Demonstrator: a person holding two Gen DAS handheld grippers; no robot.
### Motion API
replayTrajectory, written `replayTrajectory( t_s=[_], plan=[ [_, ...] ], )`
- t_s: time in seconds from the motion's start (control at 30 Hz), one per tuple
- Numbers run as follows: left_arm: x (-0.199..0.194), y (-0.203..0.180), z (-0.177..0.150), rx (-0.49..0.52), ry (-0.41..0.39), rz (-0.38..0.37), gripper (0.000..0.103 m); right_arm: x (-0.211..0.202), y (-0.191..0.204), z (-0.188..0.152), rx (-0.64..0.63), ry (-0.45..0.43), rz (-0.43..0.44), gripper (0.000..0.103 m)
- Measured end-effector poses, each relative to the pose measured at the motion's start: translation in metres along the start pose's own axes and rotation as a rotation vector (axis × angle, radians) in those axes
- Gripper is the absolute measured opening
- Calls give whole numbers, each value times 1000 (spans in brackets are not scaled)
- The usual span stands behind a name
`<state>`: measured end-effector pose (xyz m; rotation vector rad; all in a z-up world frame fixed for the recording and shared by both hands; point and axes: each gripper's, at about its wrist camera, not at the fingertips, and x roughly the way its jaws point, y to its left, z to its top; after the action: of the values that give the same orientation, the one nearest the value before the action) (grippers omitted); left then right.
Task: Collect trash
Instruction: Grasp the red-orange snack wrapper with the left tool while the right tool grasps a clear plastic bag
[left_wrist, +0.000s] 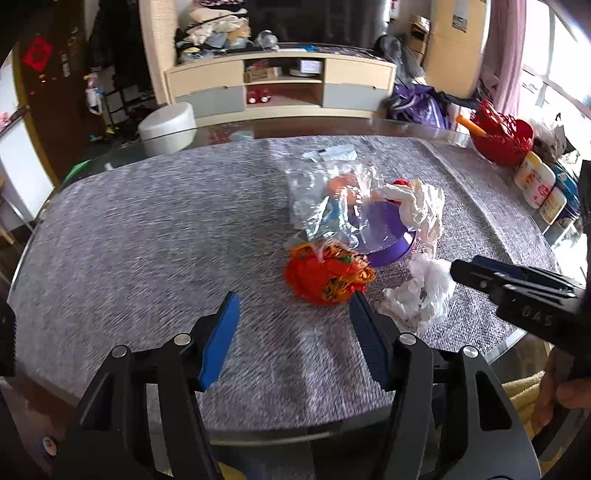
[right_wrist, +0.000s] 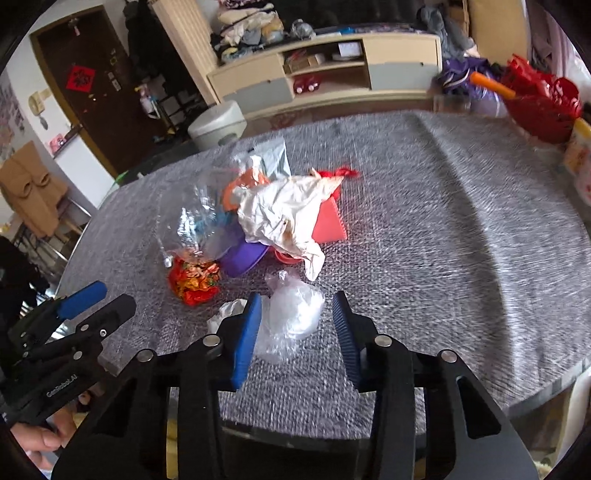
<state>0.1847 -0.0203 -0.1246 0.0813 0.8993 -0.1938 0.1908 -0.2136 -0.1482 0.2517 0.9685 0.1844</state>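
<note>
A heap of trash lies mid-table. A crumpled orange-red wrapper (left_wrist: 327, 275) (right_wrist: 194, 280) lies just beyond my open left gripper (left_wrist: 293, 308). A clear plastic bag (left_wrist: 332, 201) (right_wrist: 201, 221) drapes over a purple bowl (left_wrist: 384, 236) (right_wrist: 243, 258), with a crumpled white paper (left_wrist: 421, 206) (right_wrist: 284, 218) on its right. A crumpled clear-white plastic wad (left_wrist: 421, 295) (right_wrist: 291, 317) sits between the pads of my open right gripper (right_wrist: 297, 310), which also shows in the left wrist view (left_wrist: 458, 271). A pink-red piece (right_wrist: 328, 221) lies behind the paper.
A grey mottled cloth (left_wrist: 147, 240) covers the round glass table. A red basket (left_wrist: 502, 136) (right_wrist: 543, 110) and several white jars (left_wrist: 539, 184) stand at the far right edge. A white stool (left_wrist: 168, 127) and a TV cabinet (left_wrist: 280, 85) stand beyond the table.
</note>
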Motion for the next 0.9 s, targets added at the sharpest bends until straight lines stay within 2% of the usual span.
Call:
replayTrajectory(
  t_s=[0.3,0.47,0.57,0.9],
  plan=[
    [46,-11,7,-6,82,-81,57,22,-6,-1,21,59,32,40],
    [64,-16,12,-4,94,-95,58,30,-7,-4,20,79,51,40],
    [70,-16,15,-8,95,-113,58,32,-9,-4,18,73,50,31],
    [85,-18,23,-13,98,-162,60,31,-12,-4,-3,62,18,25]
  ],
)
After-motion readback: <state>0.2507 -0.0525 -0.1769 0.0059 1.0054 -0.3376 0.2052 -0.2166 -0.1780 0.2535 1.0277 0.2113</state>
